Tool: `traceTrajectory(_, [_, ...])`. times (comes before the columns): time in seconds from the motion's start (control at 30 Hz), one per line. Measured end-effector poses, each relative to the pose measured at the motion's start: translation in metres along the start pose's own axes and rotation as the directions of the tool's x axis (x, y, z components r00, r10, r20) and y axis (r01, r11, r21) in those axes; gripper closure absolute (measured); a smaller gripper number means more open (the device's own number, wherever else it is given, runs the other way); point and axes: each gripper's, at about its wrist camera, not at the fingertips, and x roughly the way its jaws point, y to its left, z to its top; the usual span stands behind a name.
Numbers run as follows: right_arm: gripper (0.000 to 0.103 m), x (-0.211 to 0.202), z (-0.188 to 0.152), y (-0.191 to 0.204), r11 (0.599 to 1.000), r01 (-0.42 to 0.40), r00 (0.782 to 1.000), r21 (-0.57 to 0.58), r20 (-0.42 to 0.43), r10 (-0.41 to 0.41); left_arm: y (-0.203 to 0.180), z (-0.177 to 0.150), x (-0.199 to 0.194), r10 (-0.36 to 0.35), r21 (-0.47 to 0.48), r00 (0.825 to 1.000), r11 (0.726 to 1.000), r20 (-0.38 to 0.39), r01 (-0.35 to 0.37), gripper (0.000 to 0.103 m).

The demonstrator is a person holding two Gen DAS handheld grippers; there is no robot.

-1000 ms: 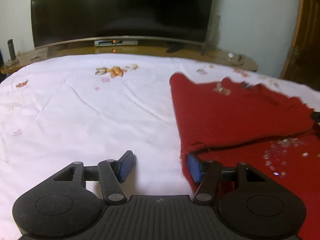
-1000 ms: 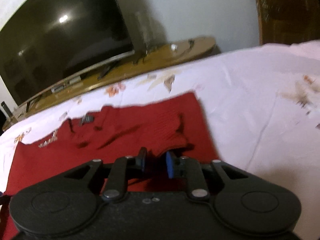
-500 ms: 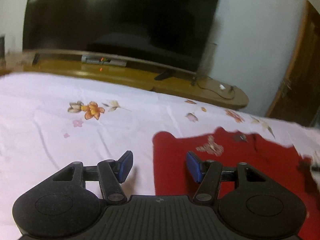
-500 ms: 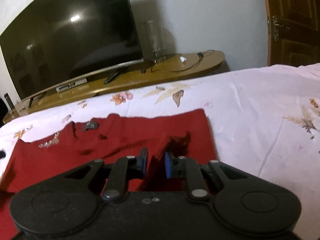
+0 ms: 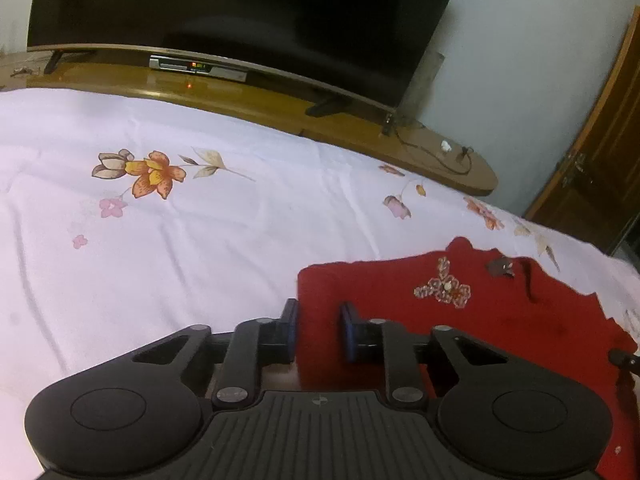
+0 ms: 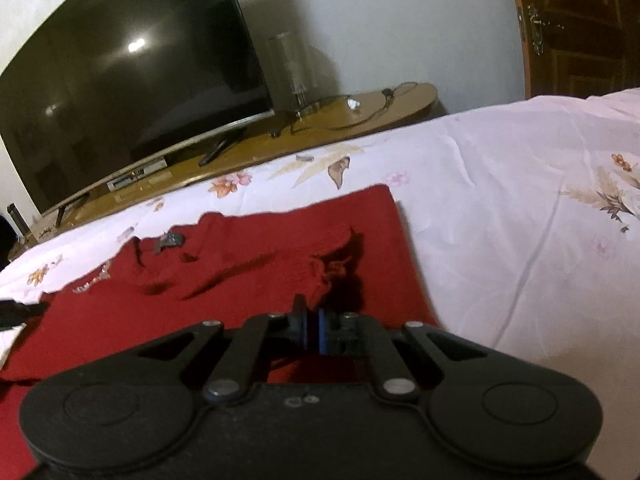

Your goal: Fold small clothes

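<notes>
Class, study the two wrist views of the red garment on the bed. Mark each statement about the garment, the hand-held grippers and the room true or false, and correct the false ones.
1. The red garment lies on a white floral bedsheet. True.
2. The left hand-held gripper is fully shut. False: its jaws stand apart, straddling the garment's edge.
3. The right hand-held gripper is closed on a fold of the garment. True.
4. The television shows a bright picture. False: its screen is dark.
5. A beaded decoration sits on the garment. True.
6. The garment is blue. False: it is red.
</notes>
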Motion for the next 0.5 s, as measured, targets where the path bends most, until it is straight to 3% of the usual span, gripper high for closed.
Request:
traceTrajectory(0.17, [0.098, -0.017, 0.005, 0.001, 1.0, -0.016, 0.999, -0.005, 0.043, 0.016, 0.005, 0.0, -0.001, -0.023, -0.016, 1.0, 1.0, 0.006, 0.023, 0.091])
traceTrajectory(0.37, [0.098, -0.003, -0.007, -0.006, 0.999, 0.048, 0.999, 0.002, -0.025, -0.048, 0.006, 0.001, 0.003, -0.013, -0.015, 1.0, 1.0, 0.005, 0.013, 0.09])
traceTrajectory(0.47, [0.098, -0.003, -0.008, -0.006, 0.998, 0.058, 0.998, 0.006, -0.015, -0.058, 0.013, -0.001, 0.001, -0.032, -0.028, 0.999, 0.999, 0.017, 0.032, 0.085])
traceTrajectory(0.5, [0.093, -0.004, -0.007, -0.007, 0.998, 0.057, 0.998, 0.015, -0.017, -0.056, 0.015, 0.0, -0.001, -0.033, -0.036, 0.999, 0.999, 0.022, 0.034, 0.079])
